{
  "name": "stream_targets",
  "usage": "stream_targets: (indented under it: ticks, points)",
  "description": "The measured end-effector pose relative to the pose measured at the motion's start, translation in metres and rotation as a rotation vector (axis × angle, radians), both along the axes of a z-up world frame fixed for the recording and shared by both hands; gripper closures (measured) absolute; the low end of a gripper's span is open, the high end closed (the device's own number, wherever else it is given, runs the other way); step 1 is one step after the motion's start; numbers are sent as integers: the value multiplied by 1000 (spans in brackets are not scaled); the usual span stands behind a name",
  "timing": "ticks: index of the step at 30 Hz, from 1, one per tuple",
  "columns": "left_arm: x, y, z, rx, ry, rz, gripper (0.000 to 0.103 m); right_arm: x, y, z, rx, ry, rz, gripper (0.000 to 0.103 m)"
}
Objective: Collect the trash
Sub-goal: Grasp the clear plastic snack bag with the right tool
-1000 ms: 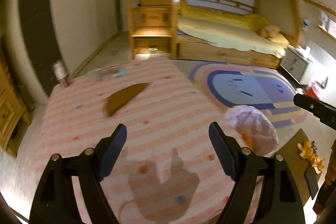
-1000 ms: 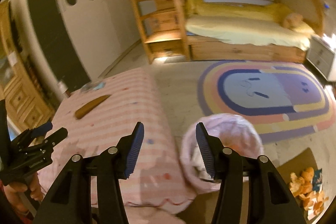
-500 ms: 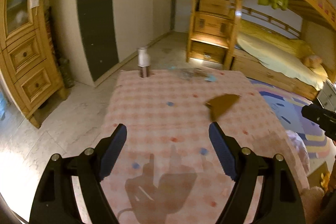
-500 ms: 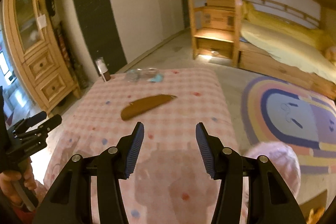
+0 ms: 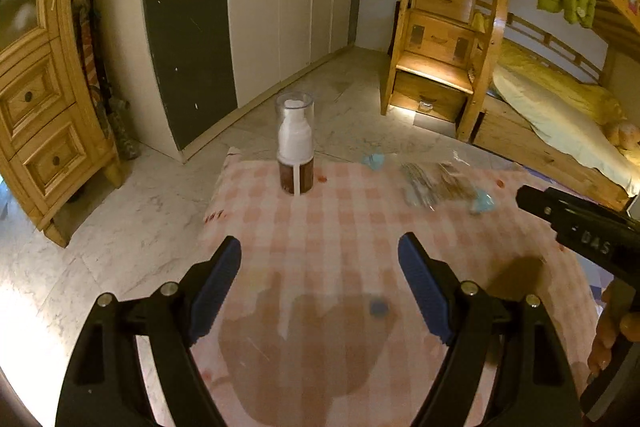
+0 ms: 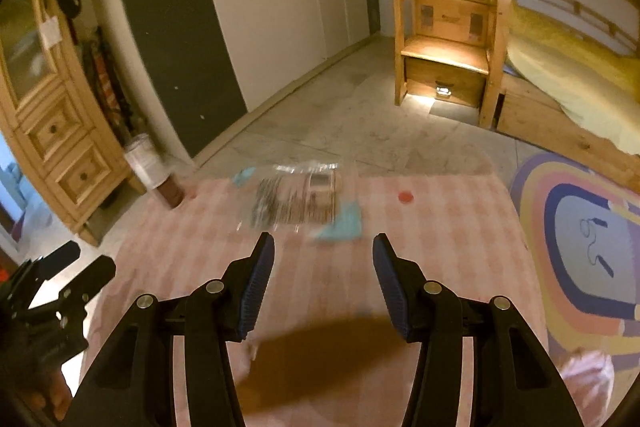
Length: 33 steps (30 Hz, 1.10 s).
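**Reaching for trash on the checked counter**

I am holding my left gripper [image 5: 320, 287] and right gripper [image 6: 323, 285] with jaws wide and empty. The clear wrapper [image 6: 298, 199] is lying ahead of my right gripper at the counter's [image 6: 440, 227] far edge; it looks light, crinkly and slippery, best pinched at an edge. Only my left view is showing the pump bottle [image 5: 295, 145] sharply.
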State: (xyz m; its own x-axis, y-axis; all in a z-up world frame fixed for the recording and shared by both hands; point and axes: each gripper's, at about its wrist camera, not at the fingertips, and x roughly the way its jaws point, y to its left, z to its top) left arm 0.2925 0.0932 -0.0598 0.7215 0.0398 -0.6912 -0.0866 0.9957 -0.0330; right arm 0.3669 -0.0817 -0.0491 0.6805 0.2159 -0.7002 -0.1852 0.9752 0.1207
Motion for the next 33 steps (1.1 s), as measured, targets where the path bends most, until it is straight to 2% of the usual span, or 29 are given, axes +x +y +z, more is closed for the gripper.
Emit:
stream_targets:
  ticks: [6, 10, 12, 14, 16, 19, 25, 33]
  points:
    - [34, 3, -17, -11, 24, 30, 25, 50, 19, -23, -20, 54, -22, 51]
    - [37, 0, -25, -1, 57, 20, 25, 65, 28, -33, -45, 87, -35, 51]
    - [37, 0, -25, 7, 62, 22, 25, 69, 30, -36, -73, 99, -41, 53]
    - [35, 0, -25, 10, 62, 22, 25, 74, 32, -41, -90, 129, -42, 60]
    - [35, -1, -24, 16, 58, 22, 25, 74, 33, -45, -123, 150, -42, 60]
    - [33, -3, -23, 29, 55, 20, 24, 61, 40, -46, -184, 147, -3, 60]
    - [16, -3, -27, 51, 65, 23, 25, 34, 36, -46, -172, 179, 53, 60]
    - [-33, -3, -24, 38, 56, 14, 24, -34, 25, -46, -163, 169, 87, 63]
